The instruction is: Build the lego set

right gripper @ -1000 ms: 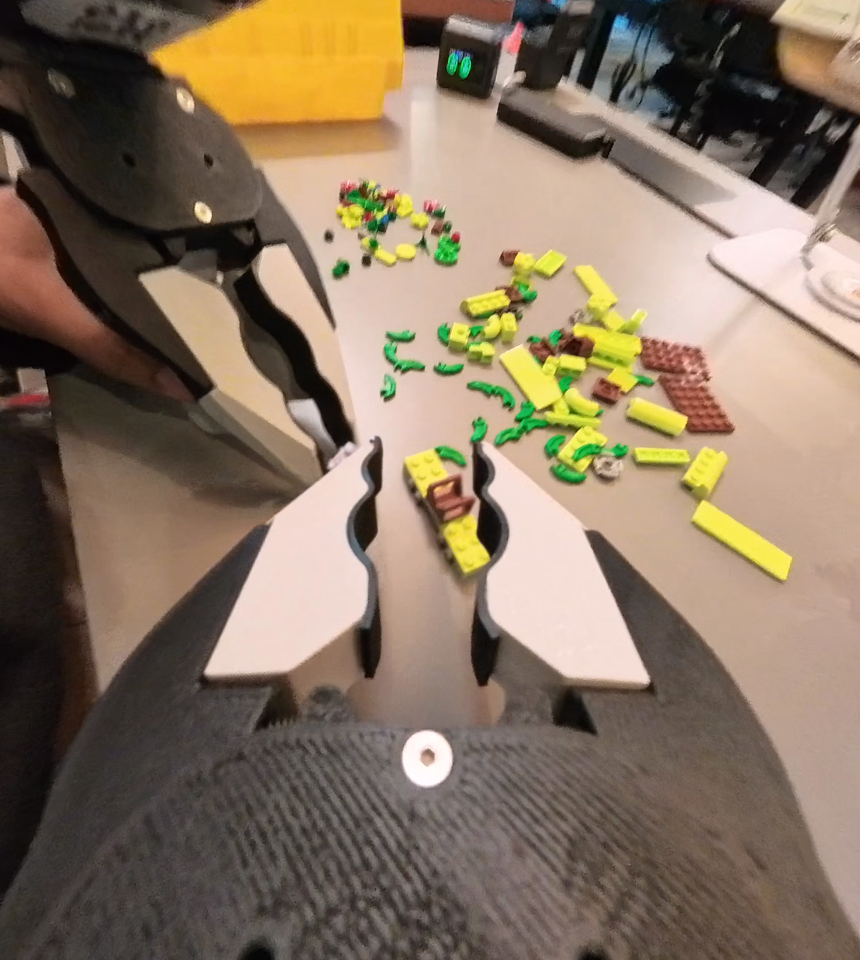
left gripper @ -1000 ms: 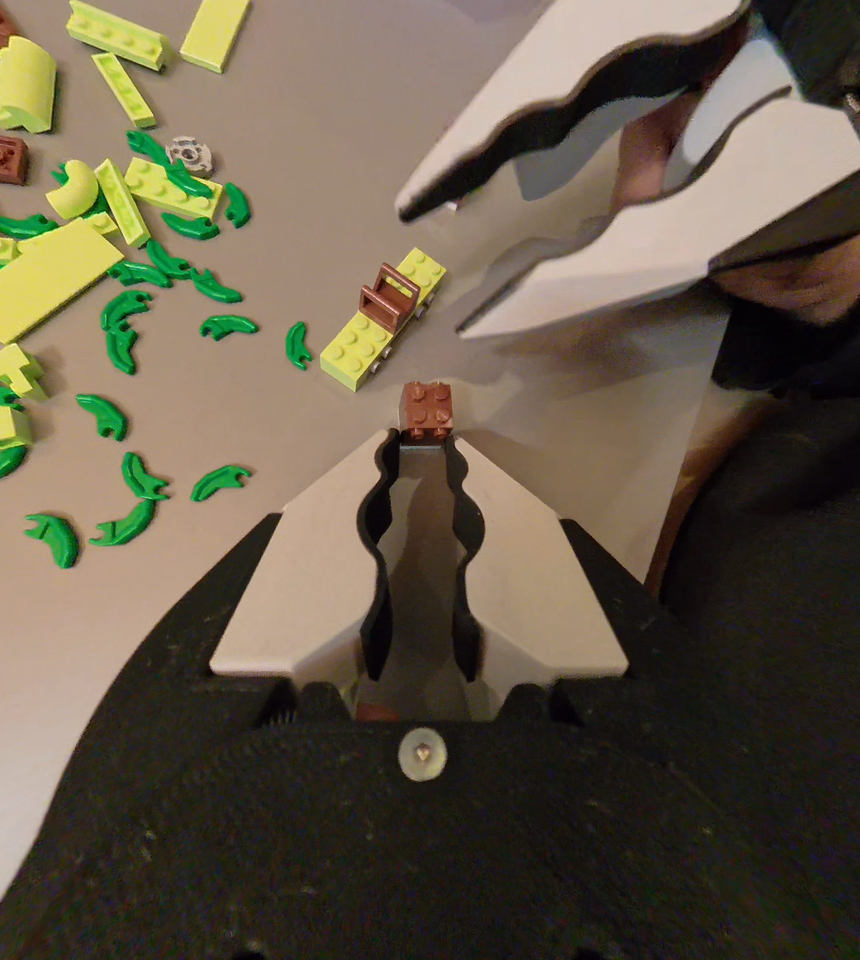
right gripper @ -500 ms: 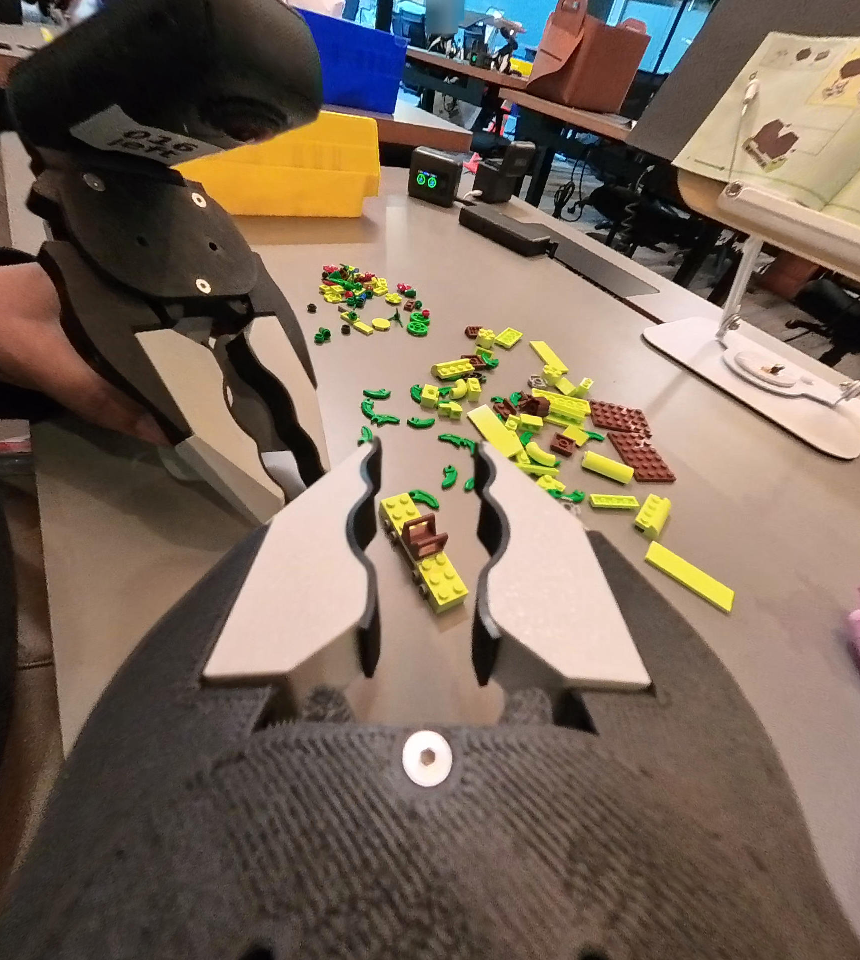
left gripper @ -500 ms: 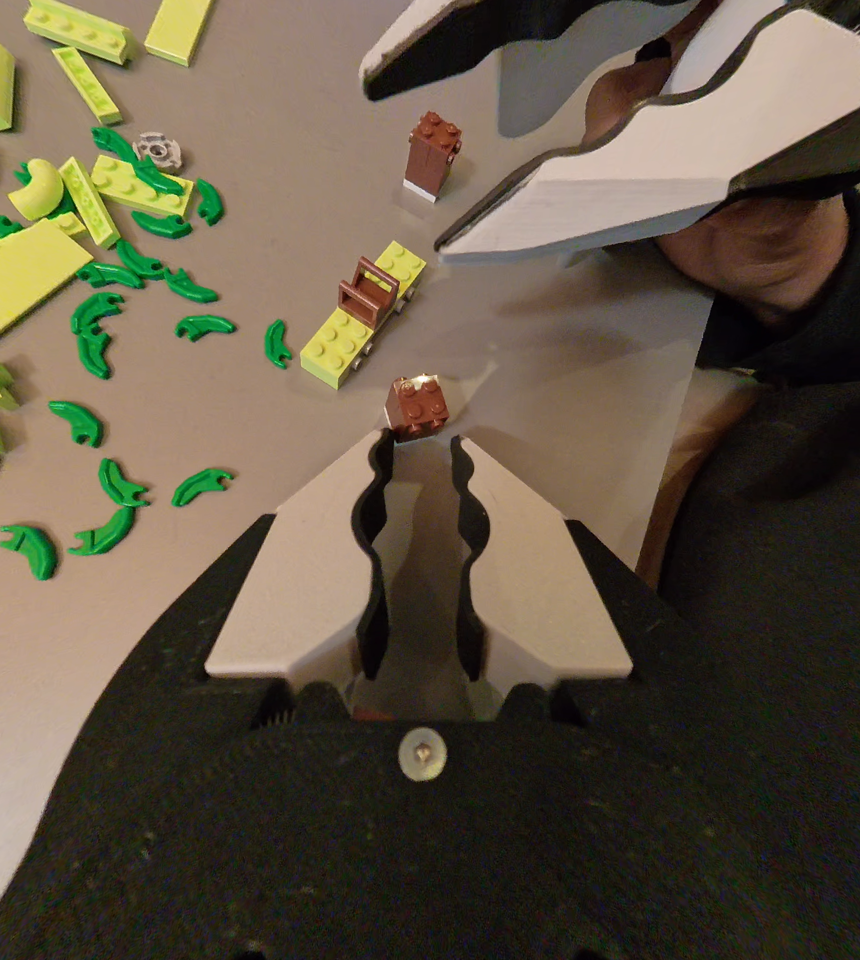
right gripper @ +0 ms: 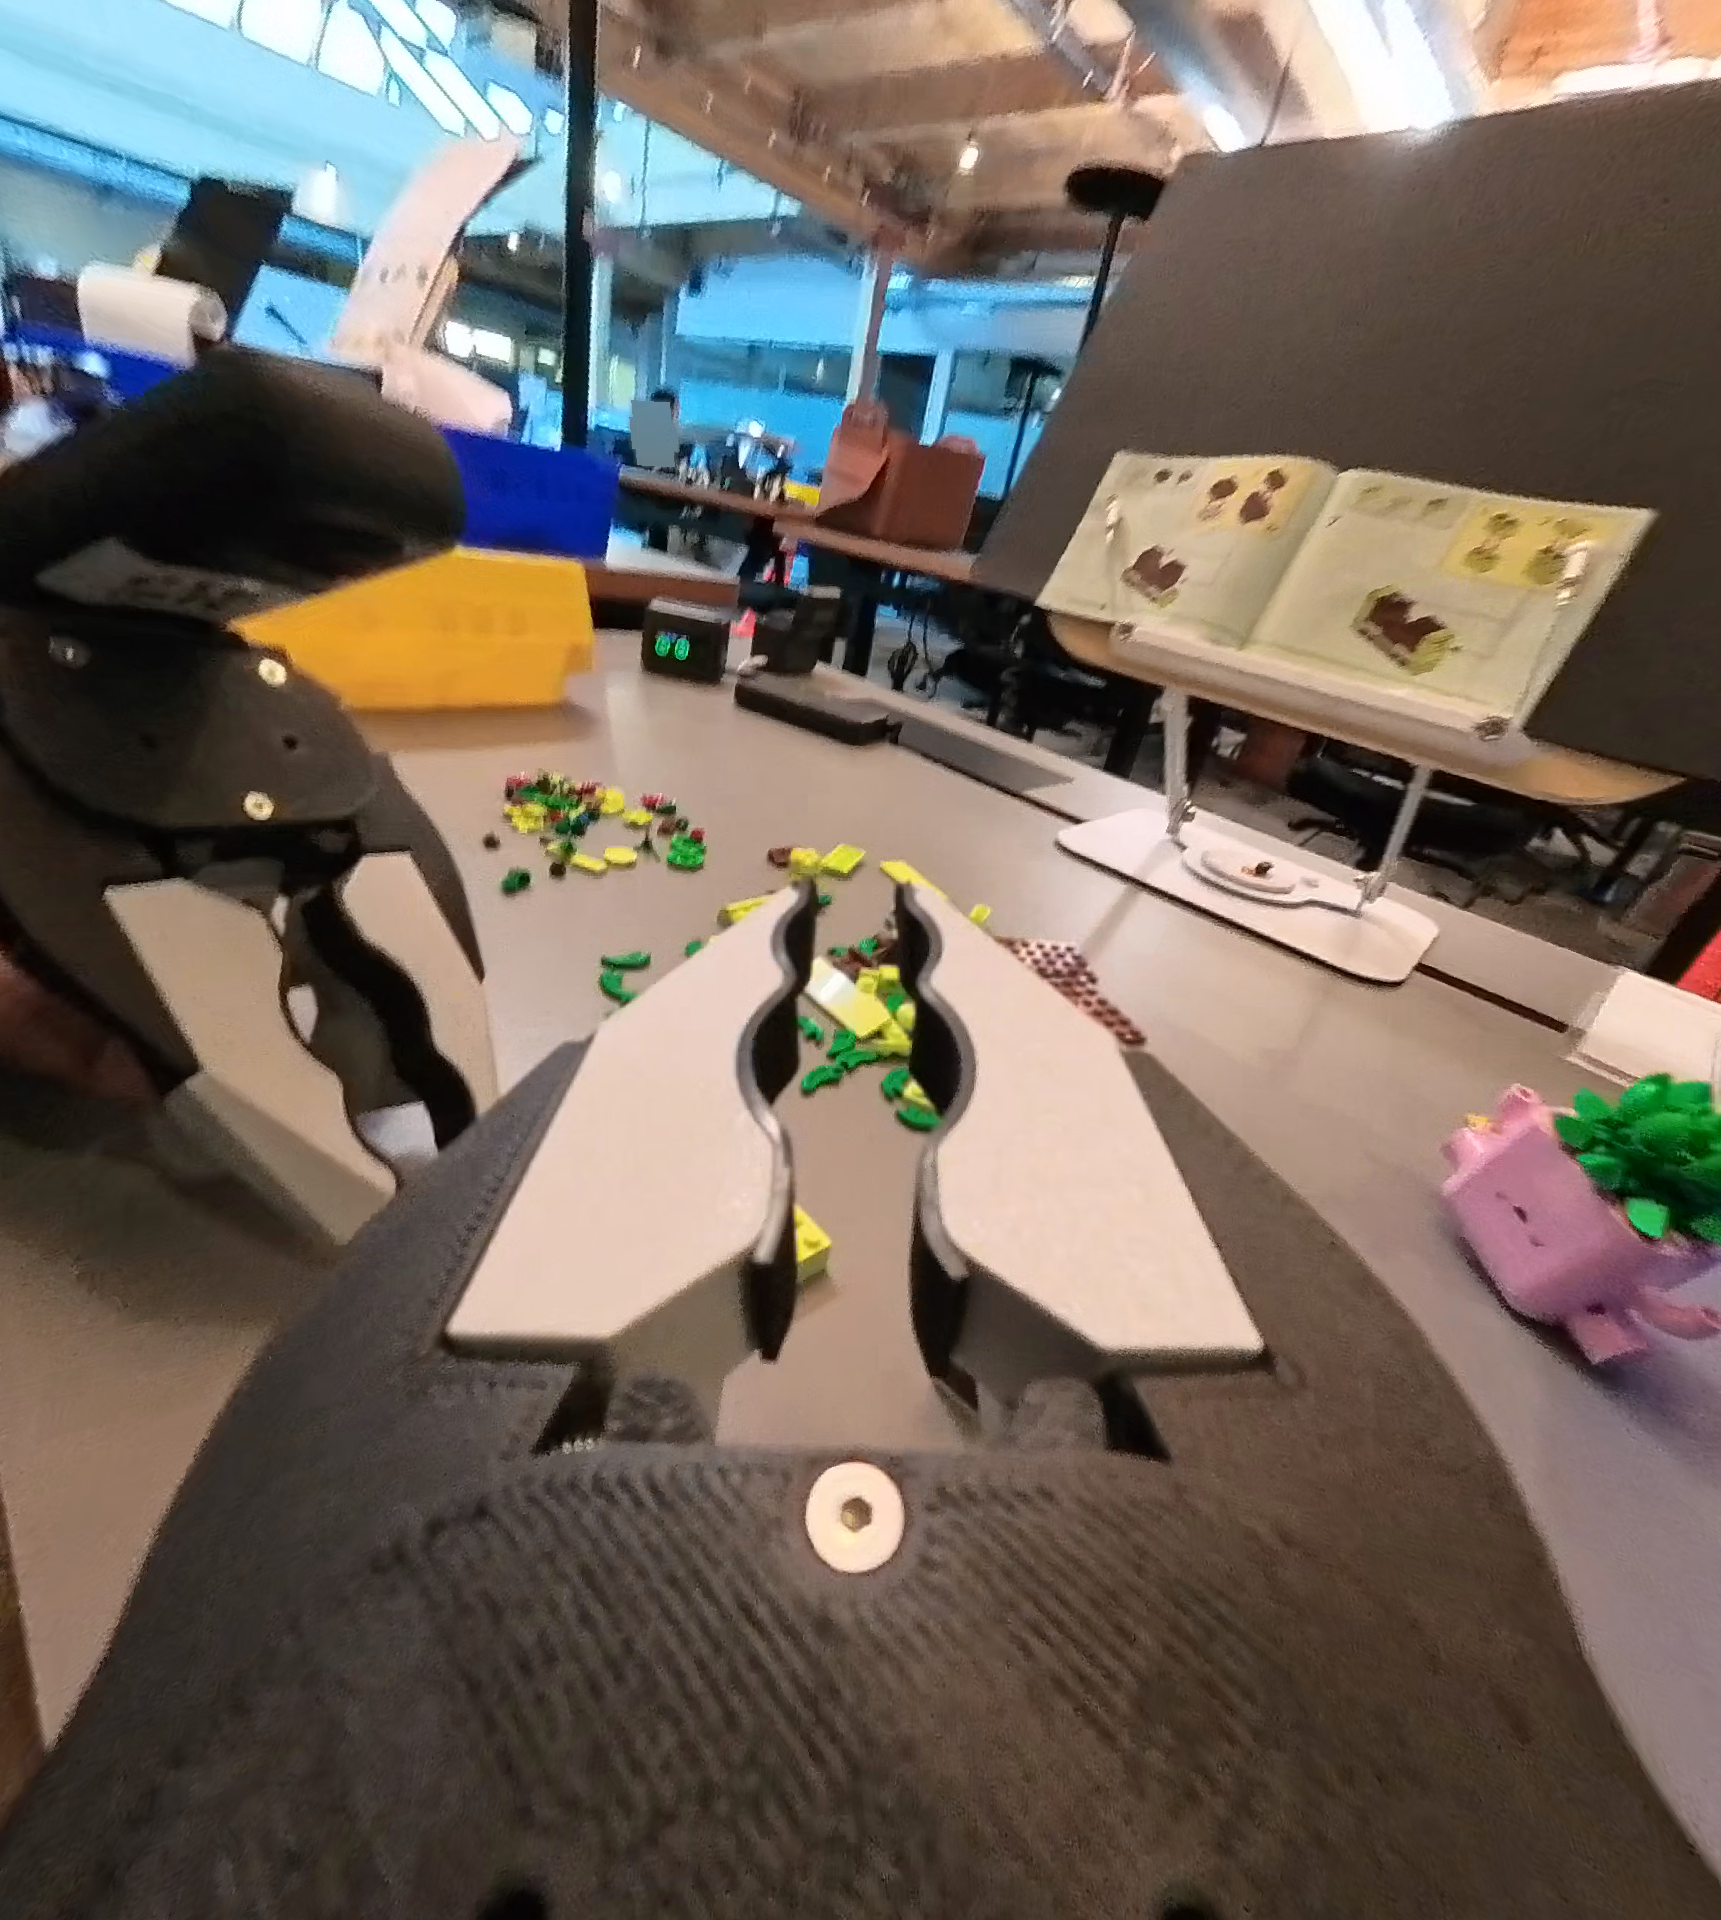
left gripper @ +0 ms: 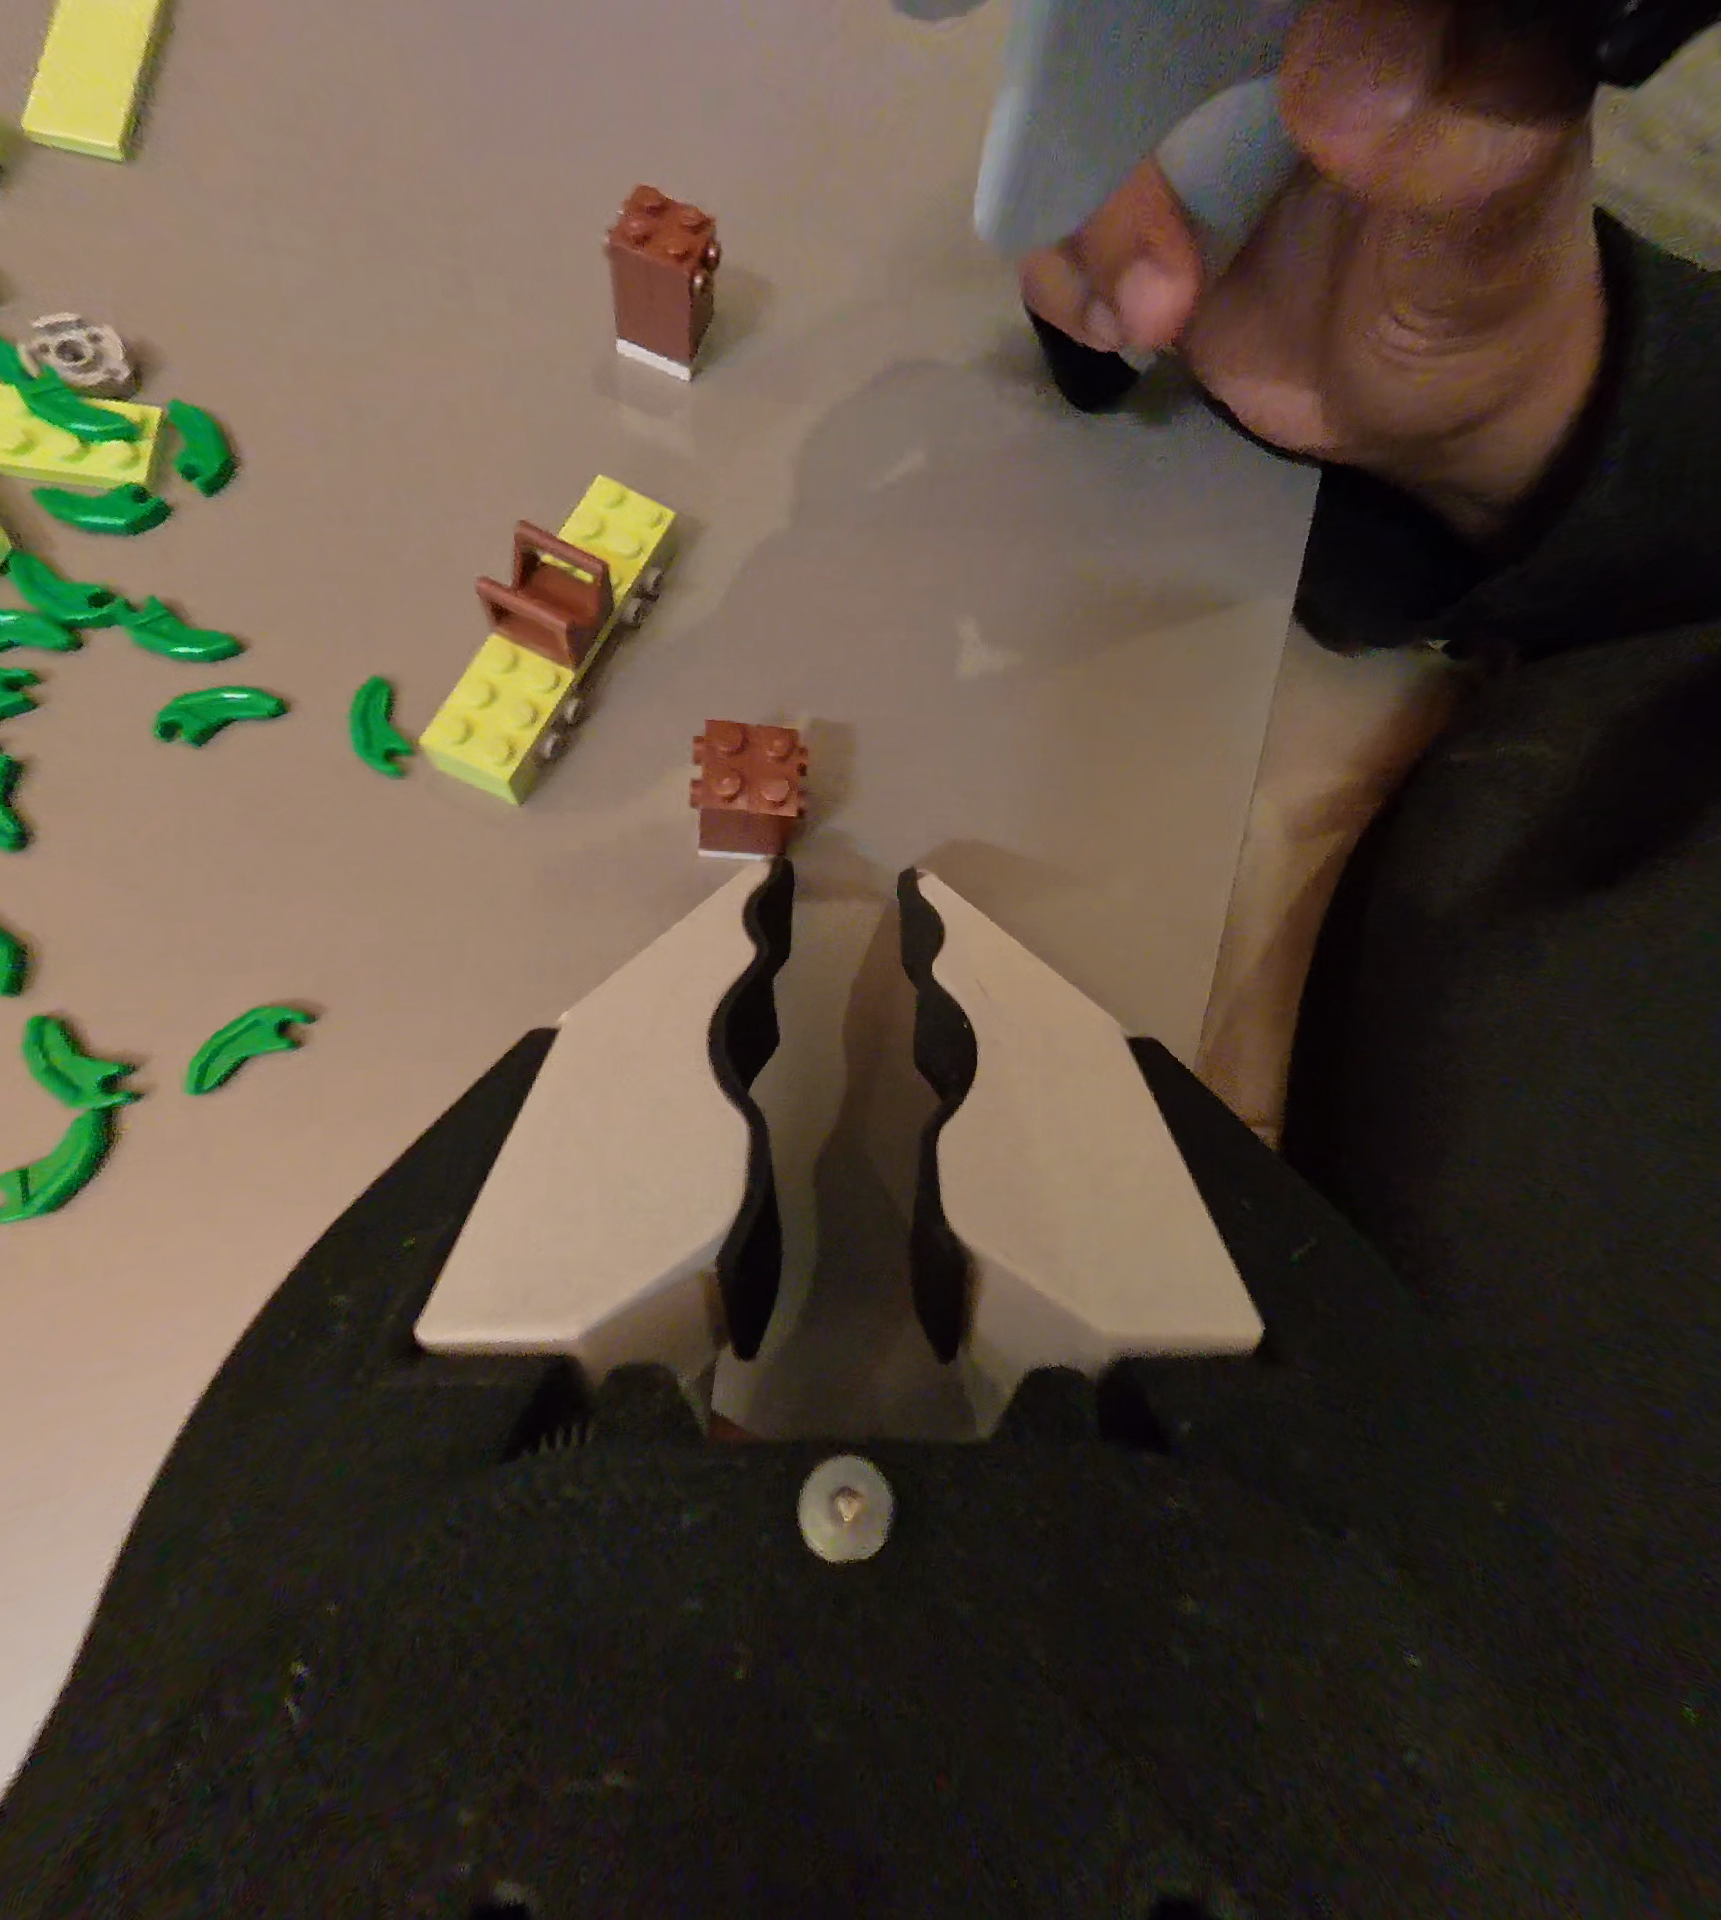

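Both grippers gape empty: left gripper [left gripper: 843, 871] low beside brown brick [left gripper: 747, 784], right gripper [right gripper: 851, 891] raised.

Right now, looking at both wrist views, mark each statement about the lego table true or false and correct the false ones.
1. The left gripper holds a brown brick. False: it is open and empty; the short brown brick stands on the table just past its tips.
2. A taller brown brick stands upright on the table. True.
3. A brown seat piece sits on the lime-green plate assembly. True.
4. The right gripper is clamped on a green leaf. False: it is open and empty.
5. The instruction booklet lies flat on the table. False: it is propped open on a stand.
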Available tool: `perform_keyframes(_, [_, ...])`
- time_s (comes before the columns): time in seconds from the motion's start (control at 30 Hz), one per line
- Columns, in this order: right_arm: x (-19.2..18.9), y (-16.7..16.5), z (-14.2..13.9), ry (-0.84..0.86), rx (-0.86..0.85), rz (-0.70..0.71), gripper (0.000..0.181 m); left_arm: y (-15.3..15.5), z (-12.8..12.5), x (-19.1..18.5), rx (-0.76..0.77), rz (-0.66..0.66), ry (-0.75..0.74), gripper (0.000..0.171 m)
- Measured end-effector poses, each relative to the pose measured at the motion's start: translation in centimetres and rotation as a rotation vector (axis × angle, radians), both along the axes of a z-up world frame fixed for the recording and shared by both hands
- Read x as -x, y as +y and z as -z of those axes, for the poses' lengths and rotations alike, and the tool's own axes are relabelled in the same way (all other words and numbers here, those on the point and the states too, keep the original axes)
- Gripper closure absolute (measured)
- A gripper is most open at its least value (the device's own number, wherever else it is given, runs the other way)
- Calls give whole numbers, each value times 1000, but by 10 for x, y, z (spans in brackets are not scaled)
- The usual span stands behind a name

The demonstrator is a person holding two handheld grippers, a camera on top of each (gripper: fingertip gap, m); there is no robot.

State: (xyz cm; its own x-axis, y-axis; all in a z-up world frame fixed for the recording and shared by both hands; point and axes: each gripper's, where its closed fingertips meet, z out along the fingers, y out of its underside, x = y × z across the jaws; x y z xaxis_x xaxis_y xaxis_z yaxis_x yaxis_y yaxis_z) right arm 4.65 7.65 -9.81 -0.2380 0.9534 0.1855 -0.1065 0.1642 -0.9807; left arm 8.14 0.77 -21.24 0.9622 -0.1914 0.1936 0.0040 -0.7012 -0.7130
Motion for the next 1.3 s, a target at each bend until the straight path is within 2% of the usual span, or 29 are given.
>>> perform_keyframes(0.17, [-2, 13, 0, -26, 56, 14, 165, 3, -15, -5, -90, 17, -45, 152])
perform_keyframes(0.3, [-2, 15, 0, -28, 79, 12, 164, 7, -26, 17, -162, -84, -60, 147])
perform_keyframes(0.5, [0, 19, 0, -44, 120, 4, 164, 12, -23, 24, -143, -91, 6, 138])
perform_keyframes(0.63, [2, 21, 1, -61, 145, -5, 164, 18, -13, 27, -81, -70, 22, 134])
perform_keyframes(0.7, [2, 22, 1, -69, 156, -13, 164, 19, -8, 24, -52, -40, 11, 135])
perform_keyframes(0.77, [3, 22, 1, -72, 166, -17, 164, 18, -5, 22, -34, -13, 22, 154])
perform_keyframes(0.9, [3, 24, 1, -73, 181, -18, 164, 14, -14, 34, -55, 0, 84, 154])
perform_keyframes(1.0, [5, 24, 2, -90, 190, -26, 164, 20, -38, 47, -165, 17, 20, 154])
perform_keyframes(1.07, [6, 24, 3, -101, 194, -31, 164, 25, -46, 53, -206, 62, -32, 154])
perform_keyframes(1.3, [3, 28, 0, -79, 224, -28, 164, 38, -32, 63, -157, 140, -132, 155])
